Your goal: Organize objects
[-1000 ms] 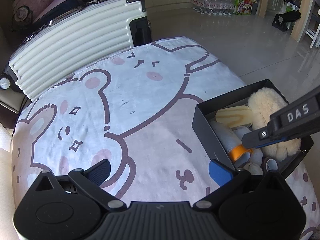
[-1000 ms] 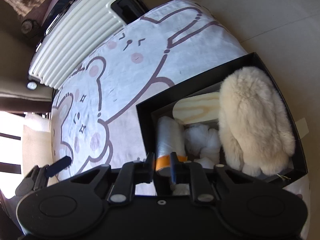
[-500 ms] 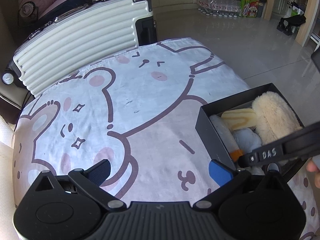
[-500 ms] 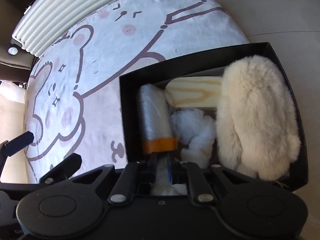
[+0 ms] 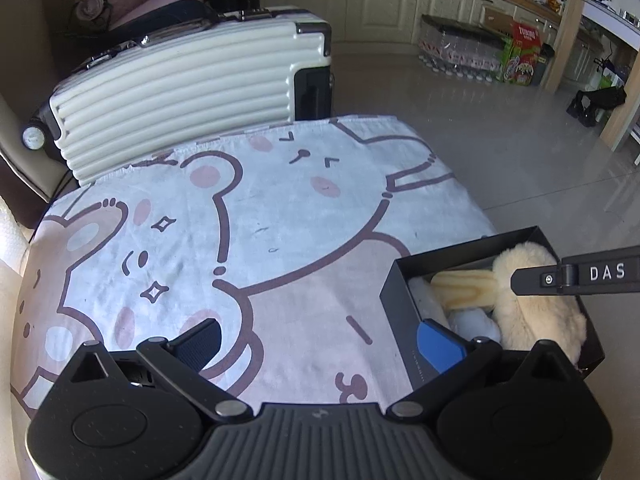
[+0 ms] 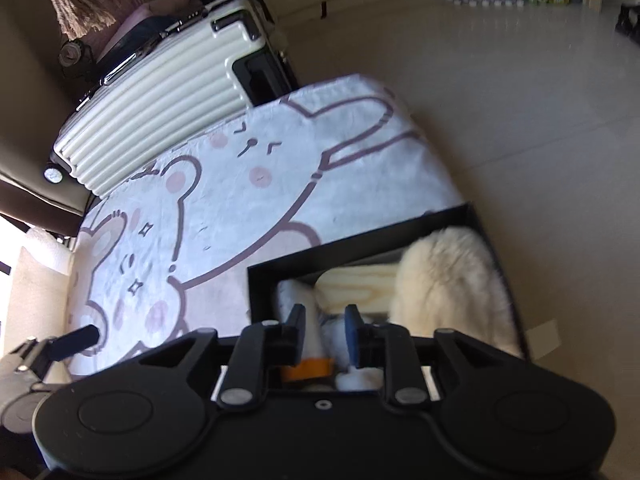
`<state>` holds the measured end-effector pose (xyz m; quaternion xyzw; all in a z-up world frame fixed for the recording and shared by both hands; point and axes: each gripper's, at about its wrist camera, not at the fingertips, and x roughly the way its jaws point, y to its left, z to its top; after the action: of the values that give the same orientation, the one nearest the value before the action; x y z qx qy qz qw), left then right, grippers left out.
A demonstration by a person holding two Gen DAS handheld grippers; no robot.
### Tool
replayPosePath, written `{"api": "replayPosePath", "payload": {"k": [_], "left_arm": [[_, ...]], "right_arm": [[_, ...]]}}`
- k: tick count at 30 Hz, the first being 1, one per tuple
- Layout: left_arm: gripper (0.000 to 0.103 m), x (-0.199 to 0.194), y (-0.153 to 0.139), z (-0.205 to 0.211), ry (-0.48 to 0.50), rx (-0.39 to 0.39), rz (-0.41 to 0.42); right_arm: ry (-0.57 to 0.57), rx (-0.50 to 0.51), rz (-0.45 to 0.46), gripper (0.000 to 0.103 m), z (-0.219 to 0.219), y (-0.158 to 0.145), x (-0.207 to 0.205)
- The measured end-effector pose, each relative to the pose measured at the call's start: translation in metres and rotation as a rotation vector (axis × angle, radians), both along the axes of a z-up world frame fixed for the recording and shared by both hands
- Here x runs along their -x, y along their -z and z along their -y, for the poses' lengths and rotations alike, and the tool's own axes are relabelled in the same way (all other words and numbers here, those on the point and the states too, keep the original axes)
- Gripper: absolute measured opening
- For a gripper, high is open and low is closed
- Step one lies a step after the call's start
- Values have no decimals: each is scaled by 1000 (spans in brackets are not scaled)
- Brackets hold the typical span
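A black box (image 5: pixel 394 300) sits at the right edge of the cartoon-bear cloth (image 5: pixel 248 216). It holds a fluffy cream piece (image 5: pixel 536 320), a wooden block (image 5: pixel 464 290), white soft stuff (image 5: pixel 476 320) and a clear roll with an orange band (image 6: pixel 306 368). My right gripper (image 6: pixel 326 330) hovers over the box's near end. Its jaws are opening a little, with the roll lying below the gap and no pad pressing it. One of its fingers (image 5: pixel 580 278) crosses above the fluffy piece. My left gripper (image 5: pixel 320 340) is open wide over bare cloth, its right pad beside the box wall.
A ribbed white suitcase (image 5: pixel 180 92) lies against the far edge of the cloth, with bags behind it. Tiled floor (image 5: pixel 500 152) drops away right of the bed edge. Bottle packs (image 5: pixel 460 50) and cabinets line the far wall.
My right gripper has lifted and pulled back from the box, and its jaws have parted slightly; the orange-banded roll stays in the box. The left gripper barely moved, only rolling a little.
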<state>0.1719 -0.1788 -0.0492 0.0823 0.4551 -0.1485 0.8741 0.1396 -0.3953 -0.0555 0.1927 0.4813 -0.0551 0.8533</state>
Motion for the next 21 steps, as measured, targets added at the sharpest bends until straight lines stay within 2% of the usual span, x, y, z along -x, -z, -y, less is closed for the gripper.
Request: {"api": "replayPosePath", "payload": {"k": [2,8,12,21], "left_arm": [[103,4,-5,2,0,1,16],[103,17,-21,3,-19,15,62],[103,28,-32,2,-35,32,89],[103,53,-53,-1,-60,36,140]], "right_arm": [[-2,38,22,29,1,-5,5],[9,100,88,43,5,-21,23],[7,146,114,54,4,-29,36],[23,214,154,68,8,-47,70]]}}
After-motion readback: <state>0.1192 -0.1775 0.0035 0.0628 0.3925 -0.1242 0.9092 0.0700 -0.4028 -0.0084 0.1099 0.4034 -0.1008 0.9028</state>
